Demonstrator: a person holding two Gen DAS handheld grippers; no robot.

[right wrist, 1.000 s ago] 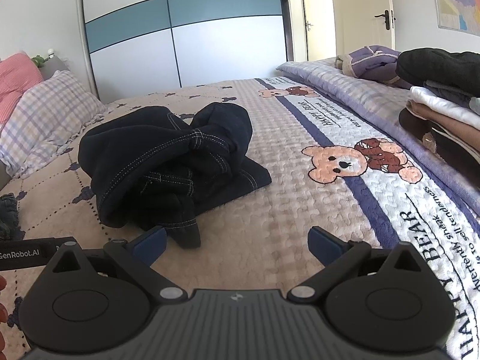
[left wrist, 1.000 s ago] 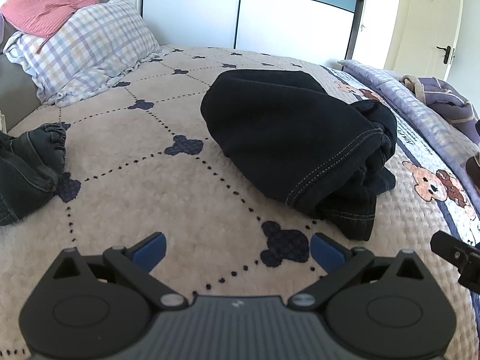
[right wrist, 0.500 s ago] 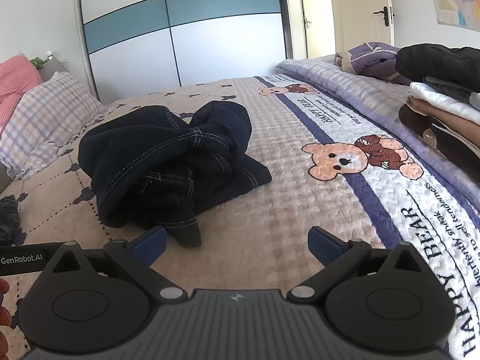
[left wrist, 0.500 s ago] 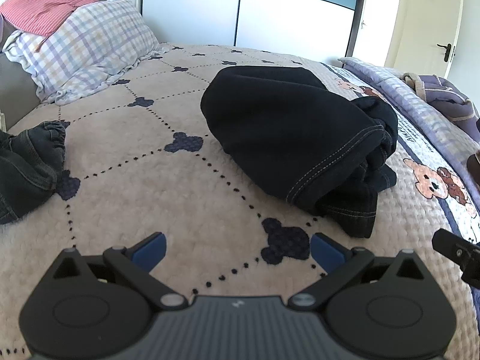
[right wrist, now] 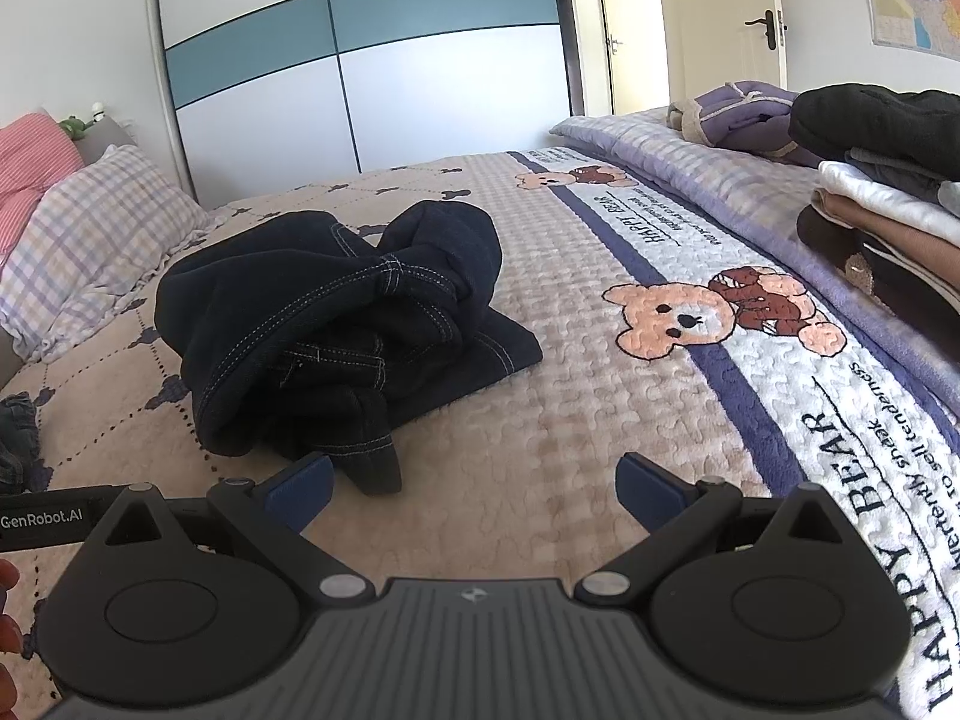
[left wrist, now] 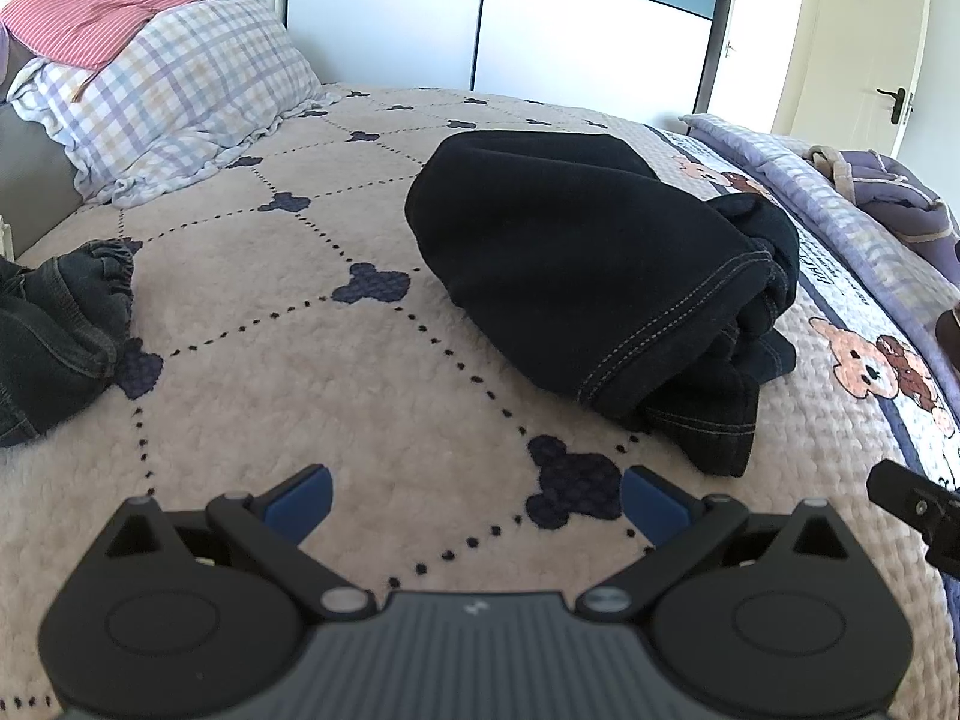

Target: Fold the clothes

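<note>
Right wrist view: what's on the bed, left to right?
Red striped pillow → checked pillow → crumpled dark jeans → teddy bear print → stack of folded clothes.

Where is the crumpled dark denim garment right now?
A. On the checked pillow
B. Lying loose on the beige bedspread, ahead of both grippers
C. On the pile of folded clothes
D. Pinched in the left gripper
B: the crumpled dark denim garment lies on the beige bedspread, beyond the open left gripper and open right gripper.
</note>
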